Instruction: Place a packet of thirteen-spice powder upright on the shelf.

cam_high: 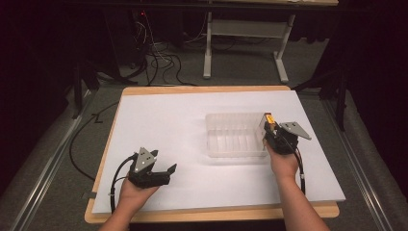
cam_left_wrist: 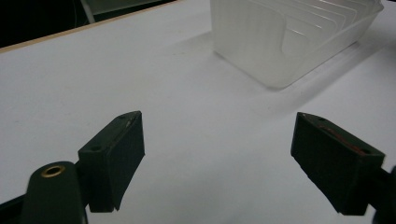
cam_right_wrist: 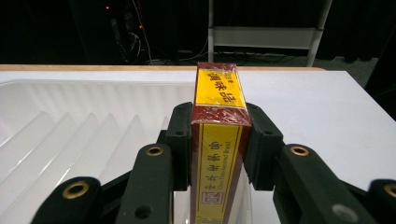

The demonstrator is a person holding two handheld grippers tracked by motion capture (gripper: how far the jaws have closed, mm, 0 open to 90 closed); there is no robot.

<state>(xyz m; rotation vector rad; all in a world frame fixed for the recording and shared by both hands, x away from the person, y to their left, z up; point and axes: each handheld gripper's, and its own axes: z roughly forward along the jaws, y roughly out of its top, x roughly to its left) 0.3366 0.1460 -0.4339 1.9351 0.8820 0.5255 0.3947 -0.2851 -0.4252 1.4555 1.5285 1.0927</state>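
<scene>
Right gripper (cam_high: 269, 131) sits at the right end of the clear plastic bin (cam_high: 235, 134), its fingers (cam_right_wrist: 180, 140) closed tight on a small red-and-yellow box (cam_right_wrist: 218, 135). Grip is across the box's narrow sides, long axis running away from the hand. Held that way the box stays slim in profile, probably so it can slide down on edge between the bin's ribs.

The bin is ribbed inside, a row of thin dividers (cam_right_wrist: 70, 140) making slots. In the right gripper view the box hangs over the bin's right end, just above the rim; whether it touches the plastic I cannot tell. No other item visible in the slots from here.

Left gripper (cam_high: 161, 169) rests low on the near-left part of the white tabletop (cam_high: 163, 115), well apart from the bin. Its fingers (cam_left_wrist: 114, 158) stand wide open with nothing between them, bare white surface beneath. It points toward the bin's near-left corner, likely parked clear of the working hand yet close enough to steady the bin if it shifts.

Bin lies right of centre, long side running left to right, so its slots face the right hand.
</scene>
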